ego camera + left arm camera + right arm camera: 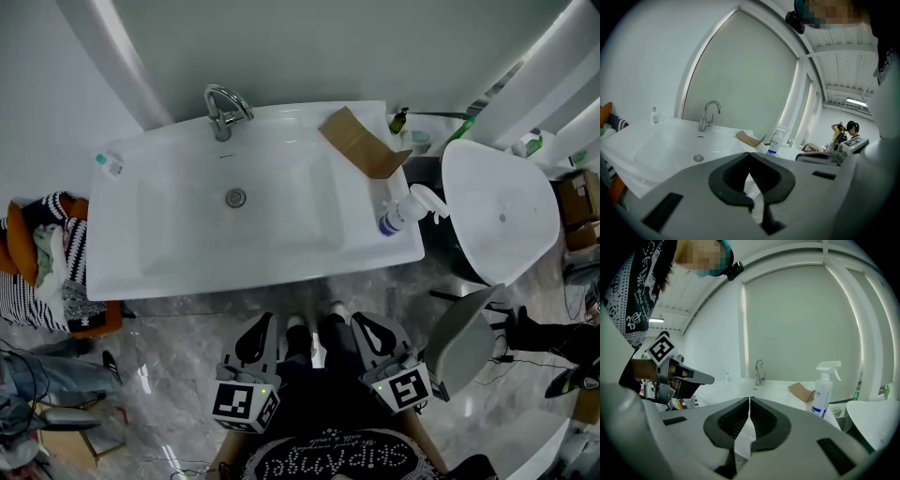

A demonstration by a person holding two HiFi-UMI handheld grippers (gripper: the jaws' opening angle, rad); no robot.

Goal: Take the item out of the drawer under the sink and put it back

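Observations at the washstand:

1. The left gripper (749, 153) is clenched. In the left gripper view its jaw tips meet and nothing is between the pads.
2. The right gripper (749, 400) is likewise clenched, tip against tip, and grasps nothing.
3. In the head view both grippers sit side by side just in front of the sink (253, 272), apart from its front rim and above the marble floor (178, 347). The person's feet (314, 325) are between them.
4. The drawer lies under the basin, and no view shows it. We cannot tell where the item is.
5. On the sink we note:
   - a faucet (223, 111) at the back edge;
   - a drain (235, 198) in the middle of the bowl;
   - a small bottle (109, 164) at the back left corner;
   - a piece of cardboard (361, 142) at the back right;
   - a spray bottle (405, 212) at the right edge, just in front of the cardboard.
6. A white oval fixture (502, 211) stands just right of the sink.
7. An orange basket (94, 319) of clothes stands at the sink's left end.
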